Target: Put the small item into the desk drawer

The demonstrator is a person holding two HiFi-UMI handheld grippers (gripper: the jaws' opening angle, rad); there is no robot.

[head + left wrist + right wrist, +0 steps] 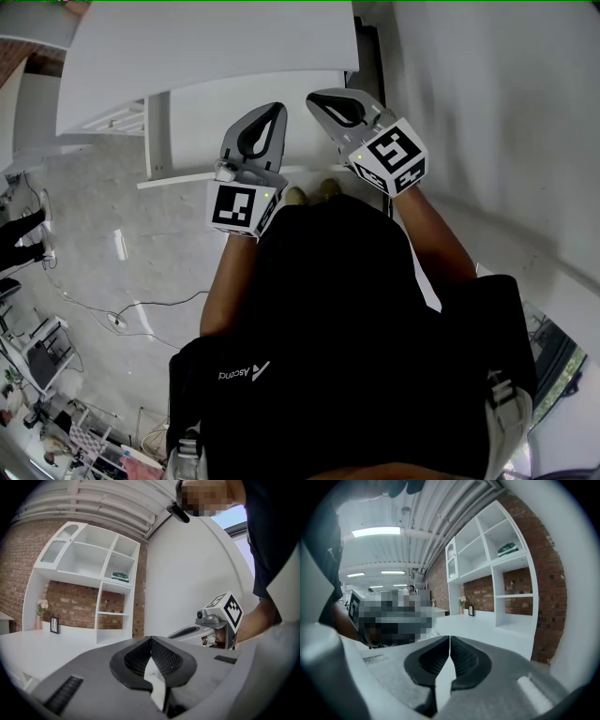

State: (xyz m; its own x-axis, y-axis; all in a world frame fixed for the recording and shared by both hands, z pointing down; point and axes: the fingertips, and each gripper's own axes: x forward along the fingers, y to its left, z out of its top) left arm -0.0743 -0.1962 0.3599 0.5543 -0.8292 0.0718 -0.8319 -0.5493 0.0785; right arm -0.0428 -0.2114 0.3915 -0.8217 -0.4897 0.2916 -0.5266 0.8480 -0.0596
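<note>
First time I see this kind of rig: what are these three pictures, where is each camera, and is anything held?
No robot here: a person in a black shirt holds a grey two-jaw gripper in each hand. The head view looks down from the person's head onto the left gripper, the right gripper and a white desk. The other two pictures come from cameras riding on the grippers, looking along their jaws toward a white shelf unit against a brick wall. Both pairs of jaws are shut with nothing between them. No small item shows in any view.
</note>
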